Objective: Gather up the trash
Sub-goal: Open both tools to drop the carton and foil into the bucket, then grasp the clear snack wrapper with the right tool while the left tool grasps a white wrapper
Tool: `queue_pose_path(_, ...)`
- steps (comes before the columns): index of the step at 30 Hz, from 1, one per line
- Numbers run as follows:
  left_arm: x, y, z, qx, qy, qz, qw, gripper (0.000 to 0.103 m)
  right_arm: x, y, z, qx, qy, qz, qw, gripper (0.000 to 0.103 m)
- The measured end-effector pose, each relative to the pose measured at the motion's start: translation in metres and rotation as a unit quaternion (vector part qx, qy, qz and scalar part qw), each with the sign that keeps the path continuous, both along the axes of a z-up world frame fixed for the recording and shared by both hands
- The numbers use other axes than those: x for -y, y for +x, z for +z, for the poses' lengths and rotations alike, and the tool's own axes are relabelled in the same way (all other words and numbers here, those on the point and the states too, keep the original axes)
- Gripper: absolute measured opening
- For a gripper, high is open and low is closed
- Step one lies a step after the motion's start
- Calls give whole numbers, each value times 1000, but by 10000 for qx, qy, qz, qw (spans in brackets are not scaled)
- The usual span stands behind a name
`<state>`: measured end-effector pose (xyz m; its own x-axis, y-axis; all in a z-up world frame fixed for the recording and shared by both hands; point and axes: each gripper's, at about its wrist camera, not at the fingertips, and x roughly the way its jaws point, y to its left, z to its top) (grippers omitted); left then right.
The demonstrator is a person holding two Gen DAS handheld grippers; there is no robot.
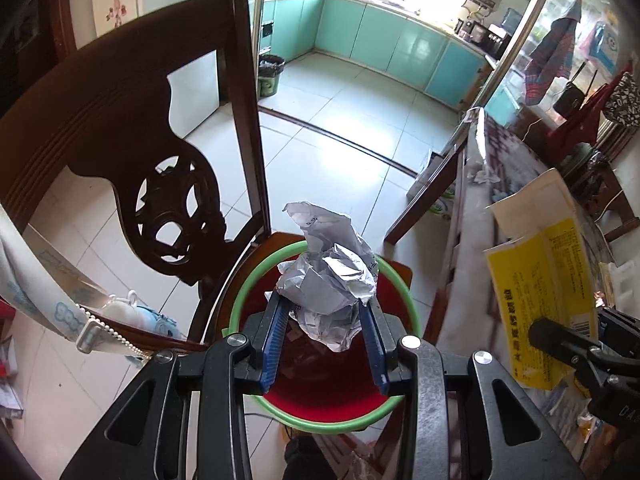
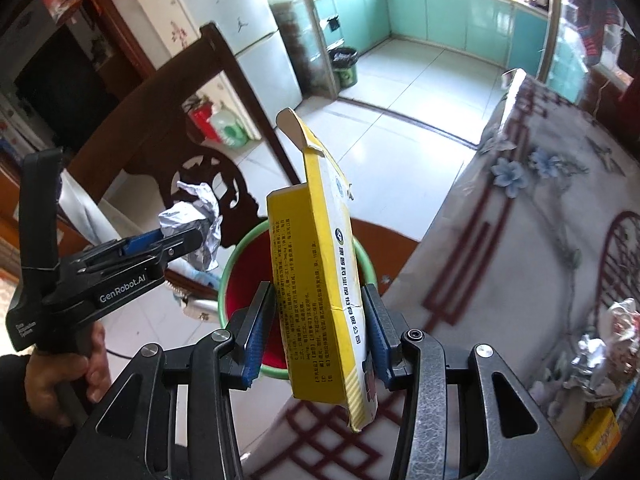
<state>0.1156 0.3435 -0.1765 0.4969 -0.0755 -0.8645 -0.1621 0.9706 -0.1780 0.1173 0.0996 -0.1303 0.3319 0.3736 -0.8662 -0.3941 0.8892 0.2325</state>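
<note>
My left gripper (image 1: 325,300) is shut on a crumpled white paper ball (image 1: 330,276) and holds it right above a red bin with a green rim (image 1: 236,312) that stands on a chair seat. The ball also shows in the right wrist view (image 2: 196,220), held by the left gripper (image 2: 192,236). My right gripper (image 2: 320,300) is shut on a flattened yellow-and-white cardboard box (image 2: 320,280), held upright over the bin's (image 2: 224,280) right side. The box (image 1: 540,280) and the right gripper's black body show at the right of the left wrist view.
A dark carved wooden chair back (image 1: 120,140) rises left of the bin. A table with a floral cloth (image 2: 540,260) lies to the right, carrying crumpled wrappers (image 2: 600,360) and a small yellow box (image 2: 598,436). A kitchen bin (image 1: 271,76) stands far back on the tiled floor.
</note>
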Motion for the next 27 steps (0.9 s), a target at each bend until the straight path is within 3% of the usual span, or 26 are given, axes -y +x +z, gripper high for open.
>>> queue_pose_path(13,-1,9,-29,-328,20,-61,9994,35,-24,9,-27,-350,-122,282,9989,42)
queue_pose_path(14,-1,10,-29,-327,8,-52,9995,36,-24,10,-28,-365,-120,282,9989,45)
queue_pose_path(18,-1,13,-31,-369,-21,-27,9993,58,-23,11,-28,-359,-156,231,9990,54)
queue_pose_path(19,-1,13,-30,-363,-46,-16,9993,60,-22,11,-27,-342,-149,203,9991,61)
queue_pose_path(20,-1,12,-30,-345,-75,-5,9994,60,-21,10,-25,-318,-147,173,9992,67)
queue_pose_path(27,9,10,-22,-252,-96,-33,9996,60,-4,0,-7,-61,-177,96,9998,67)
